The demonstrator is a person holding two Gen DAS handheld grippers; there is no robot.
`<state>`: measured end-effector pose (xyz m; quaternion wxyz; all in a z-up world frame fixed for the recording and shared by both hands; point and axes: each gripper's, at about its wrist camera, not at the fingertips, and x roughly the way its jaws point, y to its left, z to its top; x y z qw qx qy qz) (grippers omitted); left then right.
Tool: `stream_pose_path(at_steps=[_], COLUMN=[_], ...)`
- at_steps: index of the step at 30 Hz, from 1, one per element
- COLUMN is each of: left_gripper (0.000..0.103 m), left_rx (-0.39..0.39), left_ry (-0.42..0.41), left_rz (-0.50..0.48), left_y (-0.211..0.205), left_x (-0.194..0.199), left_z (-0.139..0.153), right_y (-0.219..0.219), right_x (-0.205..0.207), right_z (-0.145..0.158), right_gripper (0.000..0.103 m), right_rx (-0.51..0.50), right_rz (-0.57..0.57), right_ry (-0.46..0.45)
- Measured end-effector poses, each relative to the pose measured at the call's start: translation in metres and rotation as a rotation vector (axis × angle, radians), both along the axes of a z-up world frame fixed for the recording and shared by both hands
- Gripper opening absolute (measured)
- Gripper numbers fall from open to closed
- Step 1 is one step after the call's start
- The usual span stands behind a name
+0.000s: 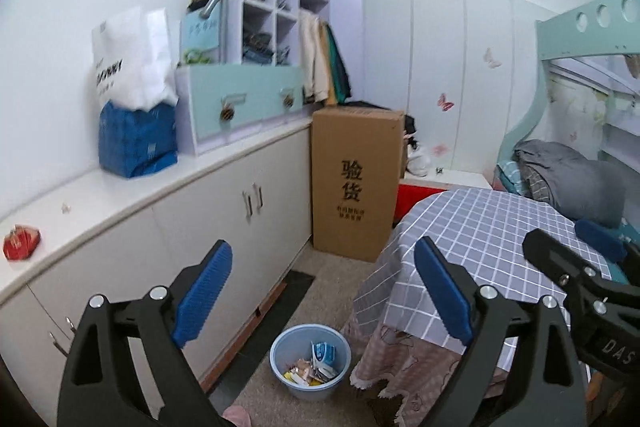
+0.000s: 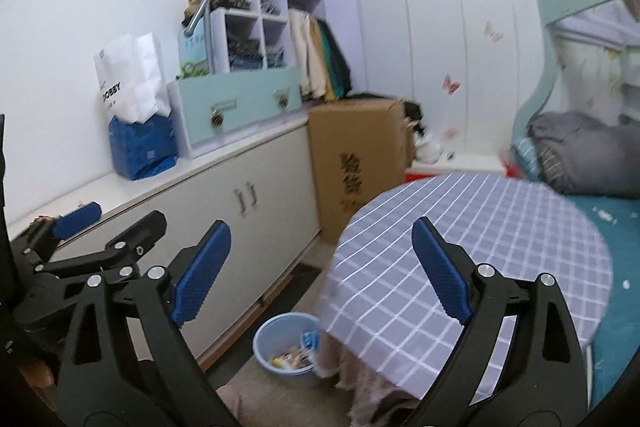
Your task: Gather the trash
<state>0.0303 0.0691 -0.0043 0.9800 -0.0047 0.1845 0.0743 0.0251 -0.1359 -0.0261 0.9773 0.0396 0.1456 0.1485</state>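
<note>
Both the left gripper point(image 1: 323, 291) and the right gripper point(image 2: 321, 269) hang spread wide with nothing between their blue pads, probably because the wrappers point(image 1: 314, 367) already lie in the blue bin point(image 1: 280, 351) on the floor. The bin stands between the white cabinet point(image 1: 224, 211) and the round table's checked cloth point(image 2: 460, 227), whose top looks bare, in a small bedroom with a bunk bed point(image 1: 568, 167).

From my remote station, both wrist cameras look forward and slightly downward along their own fingers, raised over the room. The left view faces the white cabinet point(image 1: 224, 211) and blue bin point(image 1: 310, 367); the right view sits just beside it, nearer the checked table point(image 2: 472, 239). Both share cabinet, bin, table and cardboard box point(image 1: 356, 183).
</note>
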Motion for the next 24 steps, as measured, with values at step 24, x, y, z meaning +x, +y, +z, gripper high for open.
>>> stream_pose_path(at_steps=[24], left_gripper=[0.095], left_rx=[0.029], left_ry=[-0.112], left_rz=[-0.039], left_y=[-0.038], left_x=[-0.045], left_z=[0.027], right_y=[-0.03], right_x=[-0.043], right_z=[0.013], right_gripper=[0.095], right_rx=[-0.015], right_rz=[-0.062], right_ry=[-0.095])
